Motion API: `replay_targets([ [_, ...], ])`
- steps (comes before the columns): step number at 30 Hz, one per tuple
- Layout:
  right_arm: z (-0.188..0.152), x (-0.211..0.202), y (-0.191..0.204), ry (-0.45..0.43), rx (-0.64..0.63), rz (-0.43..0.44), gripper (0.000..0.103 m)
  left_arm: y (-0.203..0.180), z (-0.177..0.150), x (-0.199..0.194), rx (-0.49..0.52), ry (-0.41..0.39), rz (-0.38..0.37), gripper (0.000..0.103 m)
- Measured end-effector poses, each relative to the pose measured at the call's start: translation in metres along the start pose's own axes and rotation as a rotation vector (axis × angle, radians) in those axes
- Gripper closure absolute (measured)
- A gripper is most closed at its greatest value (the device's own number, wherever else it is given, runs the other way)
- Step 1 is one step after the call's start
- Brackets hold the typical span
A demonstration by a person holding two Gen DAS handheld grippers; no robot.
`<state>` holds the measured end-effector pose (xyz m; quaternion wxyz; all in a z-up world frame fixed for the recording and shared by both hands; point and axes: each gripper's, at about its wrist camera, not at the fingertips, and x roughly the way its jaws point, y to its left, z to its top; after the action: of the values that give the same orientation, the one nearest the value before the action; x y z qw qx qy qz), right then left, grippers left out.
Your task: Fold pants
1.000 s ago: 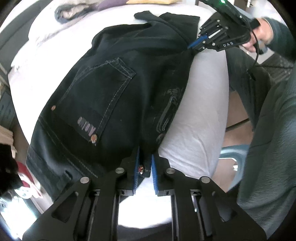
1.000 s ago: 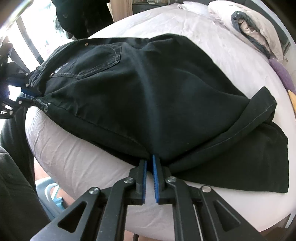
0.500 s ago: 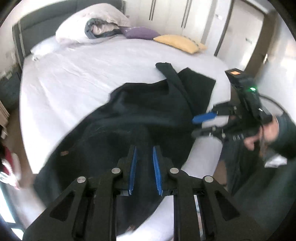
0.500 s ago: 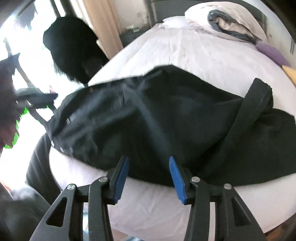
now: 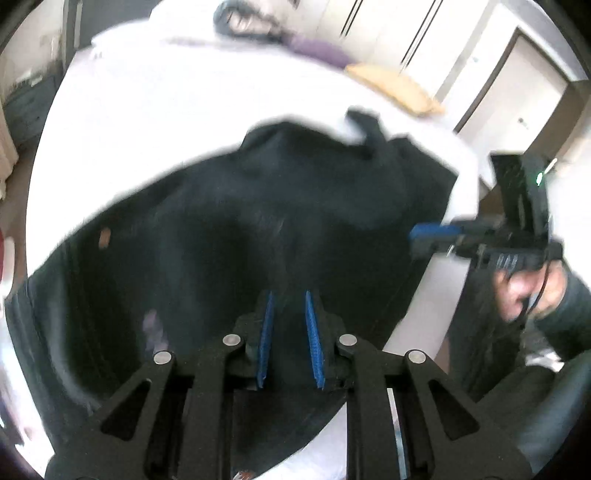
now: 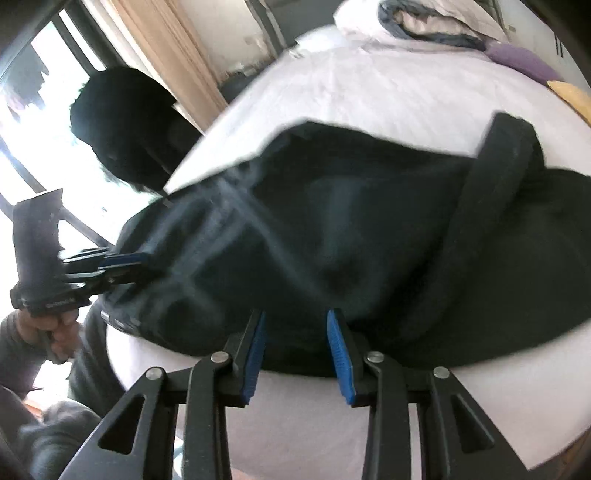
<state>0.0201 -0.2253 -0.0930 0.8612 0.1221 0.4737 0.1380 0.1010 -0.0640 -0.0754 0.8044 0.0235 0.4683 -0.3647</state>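
Observation:
Black jeans [image 5: 258, 229] lie folded in a wide heap on the white bed [image 5: 184, 103]; they also show in the right wrist view [image 6: 351, 240]. My left gripper [image 5: 288, 310] is open, jaws apart over the near edge of the jeans, holding nothing. My right gripper [image 6: 295, 332] is open, jaws wide apart, just in front of the jeans' near edge. The right gripper also shows in the left wrist view [image 5: 432, 236] at the jeans' right side, the left gripper in the right wrist view [image 6: 125, 266] at their left end. Both views are blurred.
Pillows and bundled bedding [image 6: 424, 26] lie at the head of the bed, with a purple cushion [image 5: 317, 51] and a yellow cushion [image 5: 395, 88]. A dark fuzzy thing [image 6: 122, 125] stands by the window. Wardrobe doors [image 5: 509, 85] are behind the bed.
Both grippers let go of the jeans and opened. They then drew back and up from the fabric edge; the jeans now lie loose on the bed.

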Motion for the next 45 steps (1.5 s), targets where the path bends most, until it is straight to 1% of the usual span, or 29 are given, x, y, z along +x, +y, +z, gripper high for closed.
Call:
replay_targets([
  [2, 0.001, 0.007, 0.006, 0.012, -0.026, 0.012, 0.065, -0.010, 0.010, 0.009, -0.004, -0.021, -0.028, 0.086],
  [3, -0.002, 0.014, 0.007, 0.033, -0.036, 0.002, 0.065, -0.016, 0.015, 0.021, -0.004, -0.011, -0.031, 0.086],
  [4, -0.006, 0.022, 0.005, 0.063, -0.036, -0.004, 0.065, -0.019, 0.016, 0.031, -0.002, 0.009, -0.022, 0.086],
  [5, -0.011, 0.026, 0.000, 0.077, -0.029, -0.008, 0.065, -0.021, 0.015, 0.053, -0.004, 0.068, 0.001, 0.086],
  [6, -0.011, 0.027, -0.005, 0.064, -0.019, 0.004, 0.065, -0.015, 0.010, 0.061, -0.011, 0.118, 0.020, 0.086],
  [7, -0.013, 0.023, -0.010, 0.052, -0.006, 0.011, 0.065, -0.011, 0.003, 0.070, -0.016, 0.126, 0.017, 0.086],
  [8, -0.015, 0.016, -0.016, 0.052, 0.005, -0.001, 0.066, -0.008, 0.002, 0.068, -0.024, 0.094, -0.004, 0.086],
  [10, -0.016, -0.002, -0.031, 0.034, 0.023, -0.030, 0.066, -0.005, 0.006, 0.065, -0.054, 0.115, -0.027, 0.086],
  [11, -0.014, -0.010, -0.038, 0.021, 0.041, -0.041, 0.065, -0.007, 0.013, 0.061, -0.070, 0.125, -0.017, 0.086],
  [12, -0.010, -0.024, -0.052, -0.008, 0.079, -0.058, 0.065, -0.011, 0.020, 0.058, -0.073, 0.113, -0.017, 0.086],
  [13, -0.004, -0.038, -0.070, -0.046, 0.128, -0.055, 0.064, -0.016, 0.029, 0.053, -0.066, 0.085, -0.043, 0.086],
  [14, 0.002, -0.048, -0.085, -0.081, 0.169, -0.048, 0.063, -0.026, 0.041, 0.051, -0.050, 0.044, -0.093, 0.086],
  [15, 0.012, -0.064, -0.111, -0.145, 0.244, -0.037, 0.060, -0.031, 0.051, 0.053, -0.040, 0.023, -0.114, 0.086],
  [16, 0.019, -0.071, -0.126, -0.177, 0.287, -0.030, 0.060, -0.038, 0.061, 0.060, -0.027, 0.019, -0.119, 0.086],
  [18, 0.039, -0.087, -0.169, -0.273, 0.394, 0.006, 0.060, -0.041, 0.068, 0.089, -0.023, 0.064, -0.075, 0.086],
  [19, 0.049, -0.091, -0.187, -0.307, 0.437, 0.007, 0.058, -0.035, 0.066, 0.104, -0.050, 0.096, -0.053, 0.086],
  [20, 0.058, -0.094, -0.205, -0.323, 0.476, 0.007, 0.058, -0.024, 0.060, 0.124, -0.122, 0.141, -0.069, 0.086],
  [21, 0.068, -0.093, -0.222, -0.341, 0.510, 0.037, 0.058, -0.016, 0.055, 0.130, -0.180, 0.121, -0.106, 0.086],
  [22, 0.077, -0.090, -0.240, -0.361, 0.541, 0.097, 0.058, -0.007, 0.053, 0.131, -0.238, 0.099, -0.151, 0.086],
  [23, 0.084, -0.086, -0.253, -0.366, 0.573, 0.121, 0.058, 0.002, 0.051, 0.133, -0.302, 0.096, -0.204, 0.086],
  [25, 0.095, -0.073, -0.274, -0.350, 0.630, 0.136, 0.058, 0.006, 0.054, 0.138, -0.337, 0.102, -0.239, 0.086],
  [27, 0.100, -0.058, -0.295, -0.343, 0.689, 0.154, 0.058, 0.003, 0.055, 0.142, -0.326, 0.103, -0.234, 0.086],
  [30, 0.108, -0.039, -0.308, -0.343, 0.754, 0.176, 0.058, 0.000, 0.056, 0.145, -0.317, 0.083, -0.242, 0.086],
  [33, 0.106, -0.034, -0.316, -0.338, 0.786, 0.161, 0.058, 0.006, 0.036, 0.127, -0.318, 0.066, -0.265, 0.086],
  [36, 0.105, -0.022, -0.322, -0.279, 0.797, 0.108, 0.058, 0.012, 0.033, 0.119, -0.318, 0.059, -0.274, 0.086],
  [38, 0.098, -0.019, -0.328, -0.293, 0.826, 0.142, 0.058, 0.017, 0.031, 0.114, -0.315, 0.055, -0.276, 0.086],
  [40, 0.095, -0.015, -0.331, -0.277, 0.835, 0.140, 0.058, 0.019, 0.031, 0.112, -0.314, 0.054, -0.277, 0.086],
  [41, 0.097, -0.011, -0.335, -0.281, 0.843, 0.148, 0.058, 0.031, 0.024, 0.100, -0.315, 0.052, -0.280, 0.086],
  [45, 0.101, -0.002, -0.339, -0.287, 0.841, 0.228, 0.060, 0.037, 0.021, 0.096, -0.316, 0.051, -0.282, 0.086],
])
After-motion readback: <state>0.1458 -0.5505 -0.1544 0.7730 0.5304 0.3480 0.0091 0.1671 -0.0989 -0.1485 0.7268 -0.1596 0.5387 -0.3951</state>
